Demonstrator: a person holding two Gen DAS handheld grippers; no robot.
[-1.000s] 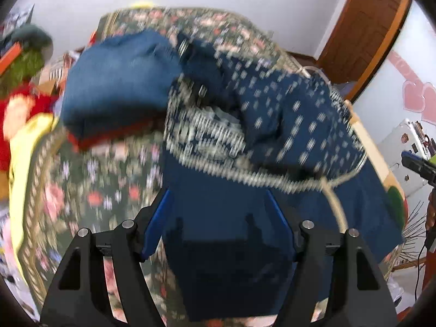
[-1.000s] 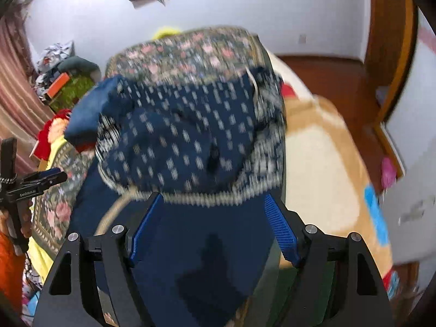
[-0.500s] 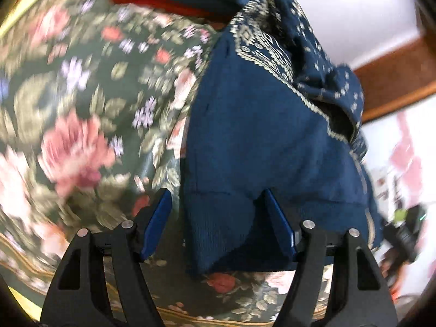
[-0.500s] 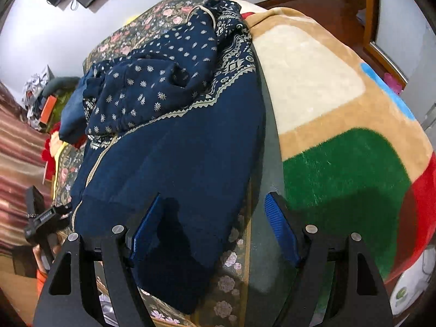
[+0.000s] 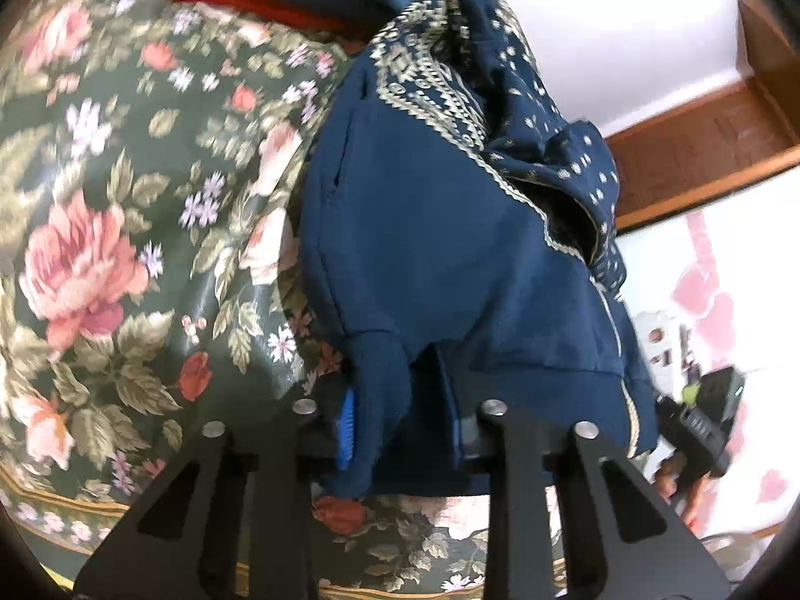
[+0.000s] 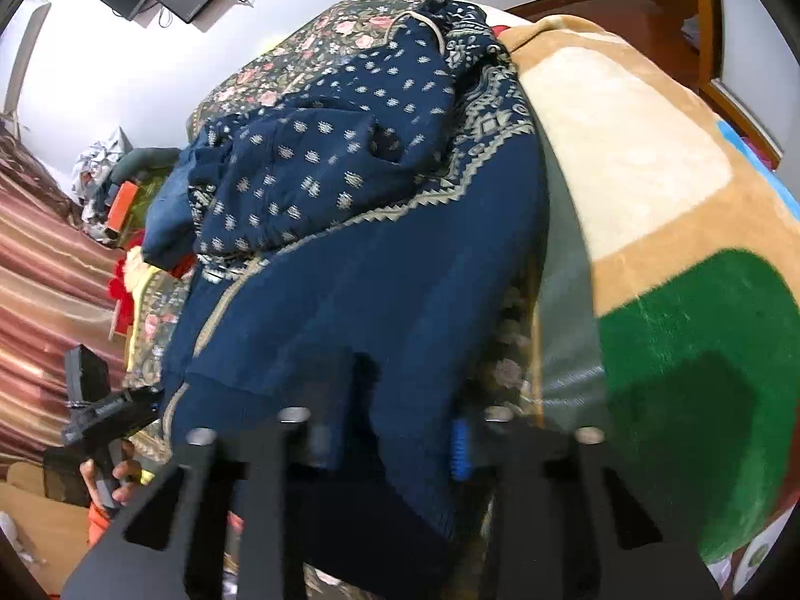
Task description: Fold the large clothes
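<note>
Navy garment point(image 5: 440, 270) lies spread on the bed, over the floral bedspread point(image 5: 100, 230), plain lower body nearest both cameras, patterned upper part point(image 6: 330, 165) bunched in a heap at the far end; striped blanket point(image 6: 650, 190) just beside it on the right view's right side

Left claw point(image 5: 400, 425): jaws have just been closing, now narrow, blue pads pinching a fold of the hem at the garment's near corner; cloth puckers up between them

Right claw point(image 6: 390, 440): jaws have just been closing as well, now narrow on the other near corner of the hem; one blue pad shows at the cloth's edge, the other is hidden behind fabric

Each view catches the opposite claw at the frame edge, held by a hand point(image 6: 107, 480)

Step in hand, as I judge it: the grasp of the two bottom corners, at the outset of a fold; nothing folded yet, upper part still rumpled

Next move likely calls for lifting both corners together, keeping the hem taut between the claws, and carrying it toward the bunched end; the heap may want flattening first, or the fold will land lumpy; grips look shallow, so a sharp tug could slip the cloth
</note>
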